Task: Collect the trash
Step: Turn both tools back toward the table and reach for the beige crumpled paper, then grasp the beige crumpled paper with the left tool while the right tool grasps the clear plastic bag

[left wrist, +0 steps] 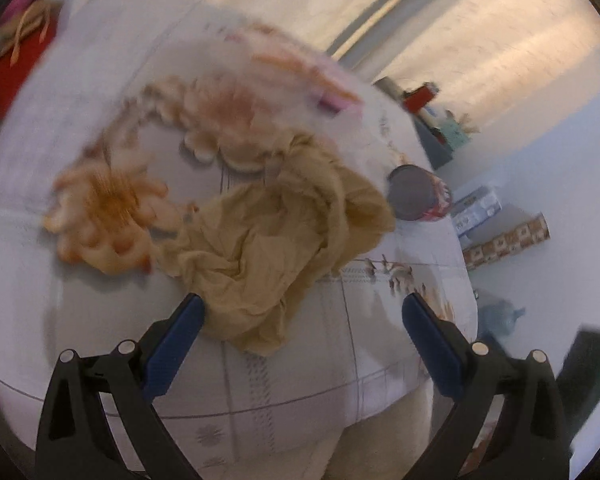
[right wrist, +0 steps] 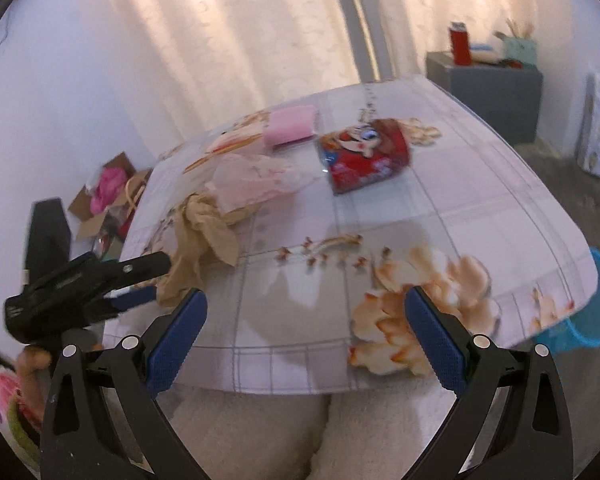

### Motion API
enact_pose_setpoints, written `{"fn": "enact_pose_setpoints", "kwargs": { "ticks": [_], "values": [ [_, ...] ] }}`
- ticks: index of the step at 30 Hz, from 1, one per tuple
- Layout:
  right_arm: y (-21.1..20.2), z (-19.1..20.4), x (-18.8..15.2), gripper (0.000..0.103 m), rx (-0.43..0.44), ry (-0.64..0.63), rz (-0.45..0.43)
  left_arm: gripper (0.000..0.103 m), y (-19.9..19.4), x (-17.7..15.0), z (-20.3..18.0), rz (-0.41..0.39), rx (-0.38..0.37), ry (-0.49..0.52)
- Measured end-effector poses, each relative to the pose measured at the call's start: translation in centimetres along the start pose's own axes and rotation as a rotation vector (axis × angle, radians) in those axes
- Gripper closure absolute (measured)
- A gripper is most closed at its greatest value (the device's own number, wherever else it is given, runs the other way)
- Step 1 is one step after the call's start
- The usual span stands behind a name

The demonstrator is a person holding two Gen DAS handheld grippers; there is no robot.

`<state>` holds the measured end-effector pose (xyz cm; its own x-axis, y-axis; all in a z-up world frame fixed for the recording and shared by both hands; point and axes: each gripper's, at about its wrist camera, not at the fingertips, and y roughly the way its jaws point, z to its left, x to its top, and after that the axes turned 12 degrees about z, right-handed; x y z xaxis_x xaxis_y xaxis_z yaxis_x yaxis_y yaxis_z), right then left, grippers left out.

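Note:
A crumpled tan paper wad (left wrist: 276,236) lies on the flowered tablecloth (left wrist: 100,92), just ahead of my left gripper (left wrist: 302,304), which is open with its left fingertip beside the wad's near edge. In the right wrist view the same tan wad (right wrist: 202,236) sits at the table's left side, with the left gripper (right wrist: 140,280) reaching in from the left. A clear pinkish plastic wrapper (right wrist: 256,178), a pink sponge-like block (right wrist: 290,125) and a red cartoon can (right wrist: 364,154) lie farther back. My right gripper (right wrist: 306,300) is open over the table's near edge, holding nothing.
A blue bin (right wrist: 592,312) stands below the table's right edge. An open cardboard box (right wrist: 104,196) with pink contents sits on the floor at left. A grey cabinet (right wrist: 496,92) with a red bottle stands at the back right. Curtains hang behind.

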<state>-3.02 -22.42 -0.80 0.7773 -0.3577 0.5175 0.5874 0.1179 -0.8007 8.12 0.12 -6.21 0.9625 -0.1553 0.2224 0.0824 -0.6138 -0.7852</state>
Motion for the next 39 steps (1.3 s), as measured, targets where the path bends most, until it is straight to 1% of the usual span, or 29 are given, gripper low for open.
{"fn": "enact_pose_setpoints", "kwargs": {
  "ticks": [1,4,8,12,15,17,18,19,21,24,25,27,28,29,30,32,33,35,36,37,38,39],
  "values": [
    [-0.1,-0.4,0.0,0.008,0.001,0.009,0.0,0.006,0.4,0.1,0.1,0.006,-0.01,-0.026],
    [-0.5,-1.3,-0.2,0.008,0.0,0.03,-0.007,0.006,0.7,0.5,-0.2,-0.021,-0.023,-0.064],
    [-0.7,-2.5,0.0,0.008,0.002,0.056,-0.013,0.006,0.9,1.6,0.5,-0.031,-0.091,-0.18],
    [-0.1,-3.3,-0.2,0.008,0.012,0.082,0.006,0.006,0.6,2.8,1.3,-0.039,-0.15,-0.29],
    [0.7,-3.7,-0.4,0.008,0.021,0.102,0.031,0.006,0.7,3.6,1.4,-0.044,-0.153,-0.341],
    [1.1,-3.9,-0.5,0.008,0.027,0.11,0.043,0.006,0.7,4.1,1.4,-0.046,-0.127,-0.37],
    [1.3,-3.9,-0.5,0.008,0.027,0.111,0.05,0.006,0.9,4.3,1.3,-0.048,-0.102,-0.39],
    [1.4,-3.9,-0.6,0.008,0.024,0.112,0.052,0.006,1.0,4.6,1.0,-0.053,-0.086,-0.388],
    [1.5,-4.0,-0.4,0.008,0.018,0.113,0.049,0.006,1.0,5.0,0.0,-0.073,0.018,-0.342],
    [1.2,-3.4,0.2,0.008,0.005,0.077,0.032,0.006,1.4,5.0,-1.0,-0.084,0.15,-0.257],
    [1.1,-3.2,0.4,0.008,-0.002,0.066,0.026,0.007,1.5,5.0,-1.3,-0.087,0.179,-0.227],
    [1.1,-2.9,0.7,0.008,-0.007,0.055,0.016,0.012,1.7,5.0,-1.8,-0.1,0.221,-0.192],
    [1.1,-2.8,0.7,0.008,-0.006,0.054,0.016,0.019,1.9,5.0,-2.0,-0.112,0.243,-0.17],
    [1.2,-2.7,0.8,0.008,-0.003,0.051,0.018,0.028,2.0,4.8,-2.3,-0.128,0.282,-0.139],
    [1.3,-2.4,0.7,0.008,-0.003,0.045,0.023,0.032,2.1,4.7,-2.4,-0.138,0.315,-0.114],
    [1.6,-2.1,0.6,0.008,-0.008,0.034,0.032,0.046,2.3,4.3,-2.6,-0.151,0.357,-0.065],
    [1.7,-1.9,0.5,0.008,-0.013,0.027,0.038,0.049,2.3,4.3,-2.7,-0.154,0.37,-0.048],
    [2.0,-1.6,0.4,0.008,-0.02,0.02,0.048,0.065,2.6,4.6,-2.6,-0.161,0.391,-0.009],
    [2.1,-1.6,0.4,0.008,-0.022,0.022,0.051,0.07,2.6,4.5,-2.4,-0.164,0.397,0.008],
    [2.1,-1.6,0.4,0.008,-0.023,0.025,0.053,0.08,2.6,4.4,-2.2,-0.165,0.395,0.021],
    [2.2,-1.6,0.4,0.008,-0.024,0.026,0.055,0.087,2.6,4.3,-1.8,-0.162,0.383,0.032],
    [2.2,-1.6,0.4,0.008,-0.027,0.026,0.056,0.088,2.7,4.2,-1.6,-0.161,0.377,0.039]
  ]
}}
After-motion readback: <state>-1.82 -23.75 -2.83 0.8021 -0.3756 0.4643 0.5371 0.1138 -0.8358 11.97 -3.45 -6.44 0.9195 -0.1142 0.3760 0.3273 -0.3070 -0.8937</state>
